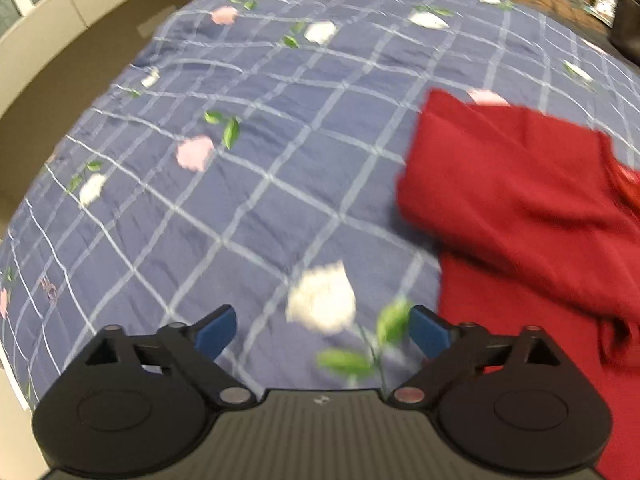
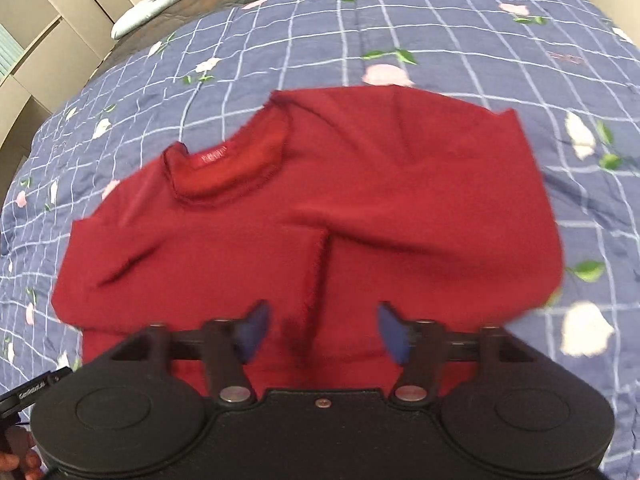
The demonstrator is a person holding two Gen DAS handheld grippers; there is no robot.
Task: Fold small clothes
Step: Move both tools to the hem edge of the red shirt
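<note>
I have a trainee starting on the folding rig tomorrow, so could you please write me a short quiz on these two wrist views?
1. True or false: the right gripper is clamped on the red top.
2. Multiple choice: what lies under the left gripper? A) the red top's collar B) the checked floral bedspread C) a wooden floor
3. Fill in: in the right wrist view, the top's neckline sits toward the ____ of the garment.

Key
1. False: its jaws stand apart, over the top, with no cloth between them.
2. B; the top lies off to that gripper's right.
3. Upper left, with a small label inside it.
</note>
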